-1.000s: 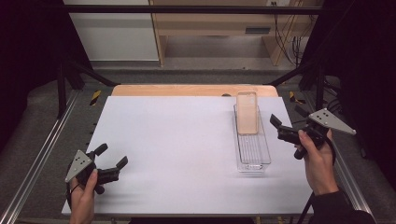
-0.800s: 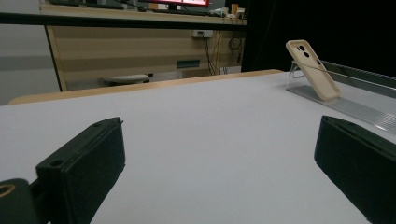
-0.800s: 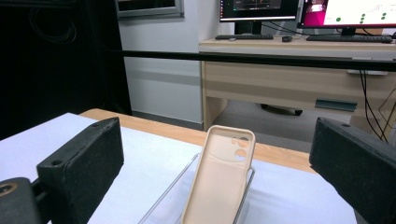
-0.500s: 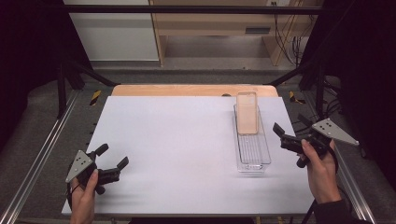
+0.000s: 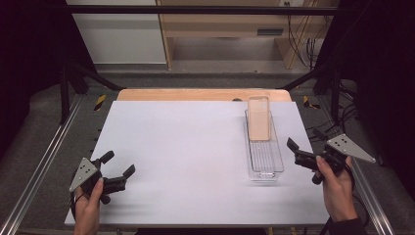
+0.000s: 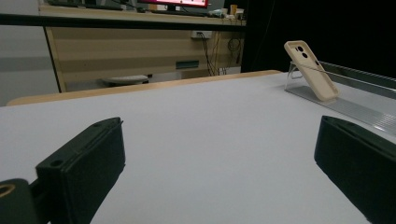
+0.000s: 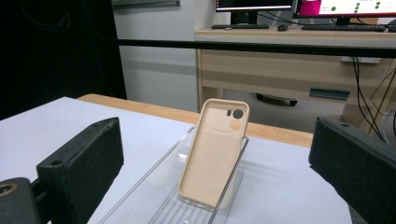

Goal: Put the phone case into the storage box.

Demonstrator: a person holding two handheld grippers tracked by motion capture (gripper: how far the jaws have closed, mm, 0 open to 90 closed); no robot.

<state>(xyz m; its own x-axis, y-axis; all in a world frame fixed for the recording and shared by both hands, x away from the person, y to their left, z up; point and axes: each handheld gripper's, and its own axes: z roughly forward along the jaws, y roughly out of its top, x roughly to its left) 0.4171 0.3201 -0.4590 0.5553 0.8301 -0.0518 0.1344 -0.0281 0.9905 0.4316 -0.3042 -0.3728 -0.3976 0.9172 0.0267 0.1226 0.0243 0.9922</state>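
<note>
Where the white matte table (image 5: 195, 147) meets its right edge, a long clear plastic tray (image 5: 264, 159) with a ribbed floor holds a beige, smooth, round-cornered phone case (image 5: 259, 118), leaning tilted against its far end. The right gripper (image 5: 304, 151) hovers just beside the tray, blocky black jaws wide apart and empty. The left gripper (image 5: 117, 170), likewise agape and empty, sits well apart at the near left.

Phone case (image 5: 259, 119) leaning in tray (image 5: 265, 169), table (image 5: 186, 147) right side.
</note>
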